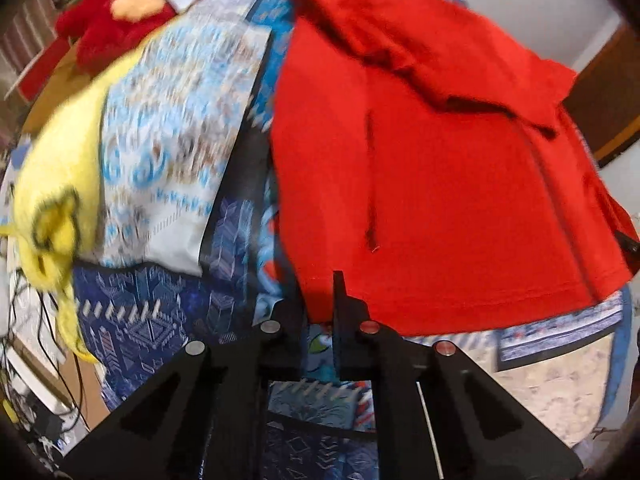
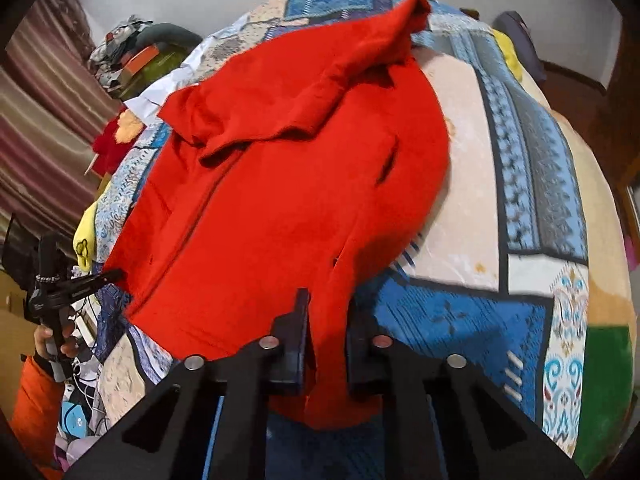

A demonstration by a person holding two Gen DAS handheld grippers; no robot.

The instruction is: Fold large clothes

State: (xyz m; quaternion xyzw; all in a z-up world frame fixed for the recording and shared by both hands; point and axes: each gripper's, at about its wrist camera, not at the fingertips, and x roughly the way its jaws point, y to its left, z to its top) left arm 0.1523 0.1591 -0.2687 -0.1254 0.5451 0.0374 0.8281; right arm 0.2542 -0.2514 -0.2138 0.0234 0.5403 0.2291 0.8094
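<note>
With both the left gripper (image 1: pixel 320 320) and right gripper (image 2: pixel 328 332) clamped on the red garment's (image 2: pixel 280 184) hem at the bed's (image 2: pixel 460 312) near edge, the first fold likely needs 1 even lift.

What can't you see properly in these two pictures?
- Left wrist view: the yellow cloth and patterned pillow are smeared by motion blur.
- Left wrist view: whether the left gripper pinches the red garment; its fingers hide the hem.
- Right wrist view: the person's hand is small and partly covered by the tool.
</note>
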